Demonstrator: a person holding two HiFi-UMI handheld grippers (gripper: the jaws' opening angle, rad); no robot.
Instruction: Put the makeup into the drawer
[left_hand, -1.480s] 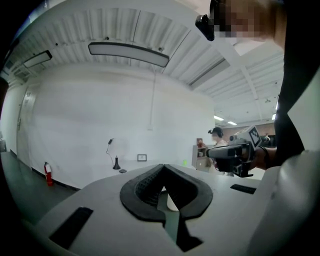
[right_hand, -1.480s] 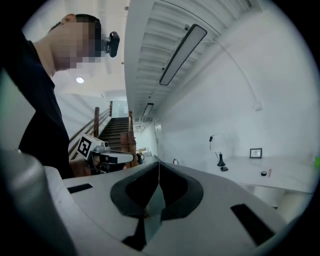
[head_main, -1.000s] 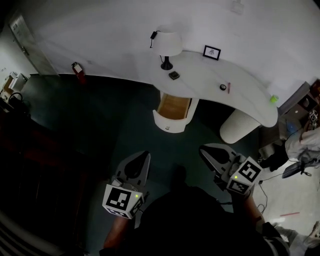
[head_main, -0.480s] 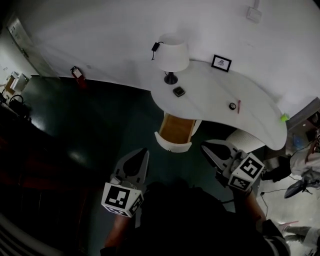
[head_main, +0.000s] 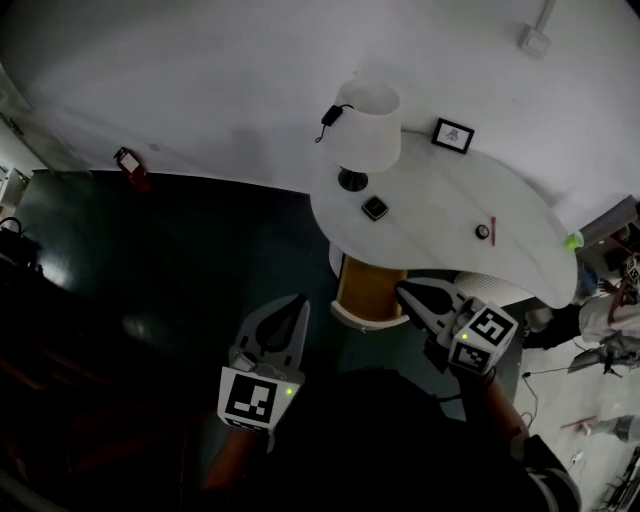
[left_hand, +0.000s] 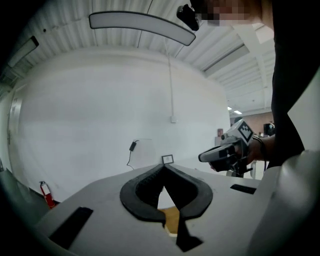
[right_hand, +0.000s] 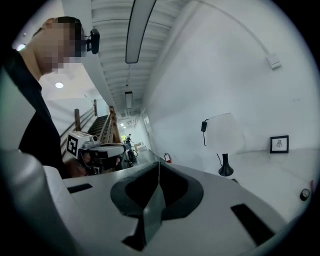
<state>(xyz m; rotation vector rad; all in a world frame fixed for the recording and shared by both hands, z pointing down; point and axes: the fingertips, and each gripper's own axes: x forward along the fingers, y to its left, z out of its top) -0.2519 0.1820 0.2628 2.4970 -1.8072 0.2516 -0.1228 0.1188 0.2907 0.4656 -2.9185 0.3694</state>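
1. Spreading over the near and left part of the head view, a dark floor (head_main: 180, 260) meets a white wall (head_main: 200, 80) on the far side.
2. Against that wall, on the right, stands a white curved desk (head_main: 440, 200).
3. A white-shaded lamp (head_main: 365, 125) stands at the desk's far left end.
4. A wood-lined drawer (head_main: 368, 295) is pulled open below the desk's near left edge.
5. The left gripper (head_main: 298, 300) points at the drawer from its near left. Its fingers are pressed together at the tips and grip nothing.
6. The right gripper (head_main: 402, 288) is just right of the drawer front, its fingers likewise closed and gripping nothing.
7. The makeup lies on the desktop, outside the drawer. A dark square case (head_main: 374, 208) sits just on the near side of the lamp base. A small round pot (head_main: 482, 232) and a pink stick (head_main: 492, 226) lie side by side farther right.
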